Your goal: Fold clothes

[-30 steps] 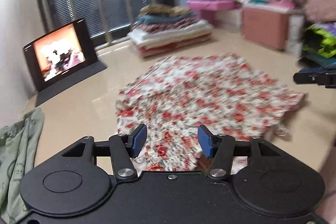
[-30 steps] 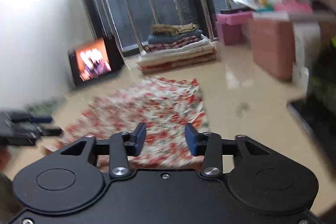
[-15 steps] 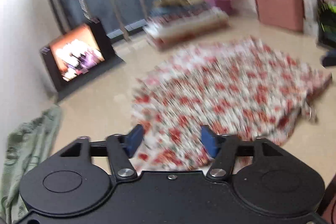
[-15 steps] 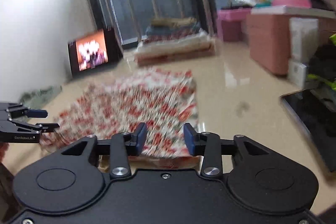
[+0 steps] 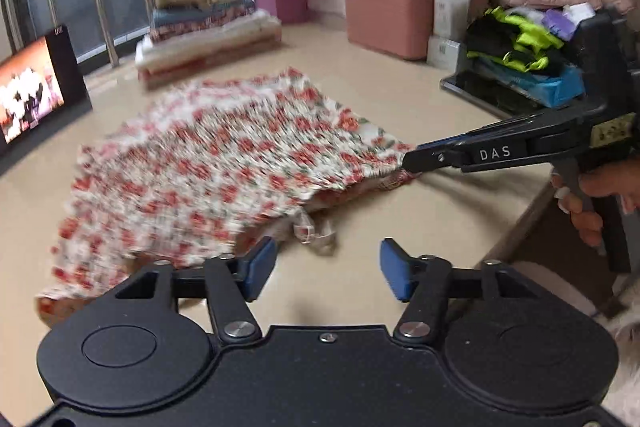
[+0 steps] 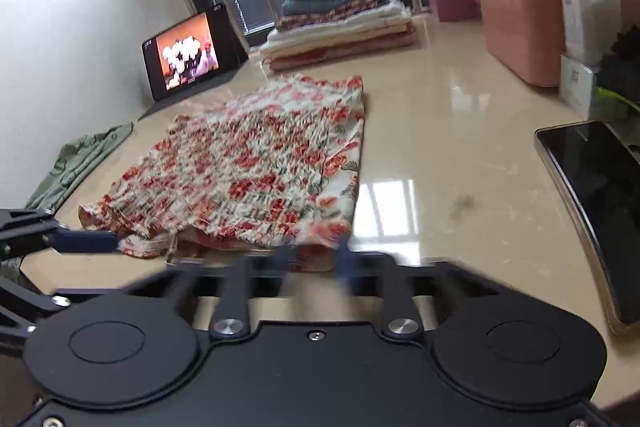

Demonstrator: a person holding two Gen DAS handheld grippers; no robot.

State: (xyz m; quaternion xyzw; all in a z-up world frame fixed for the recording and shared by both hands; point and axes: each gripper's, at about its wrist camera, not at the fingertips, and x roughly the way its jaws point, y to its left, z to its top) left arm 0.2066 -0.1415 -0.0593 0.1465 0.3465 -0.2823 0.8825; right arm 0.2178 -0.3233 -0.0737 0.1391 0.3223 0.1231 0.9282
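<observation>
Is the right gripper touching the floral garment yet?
Touching: the left wrist view shows the right gripper shut on the floral garment's corner.

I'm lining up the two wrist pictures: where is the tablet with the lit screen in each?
Left wrist: tablet at far left edge, left of the floral garment.
Right wrist: tablet upper left of centre, beyond the garment.
Shared landmark: the stack of folded clothes by the window.
</observation>
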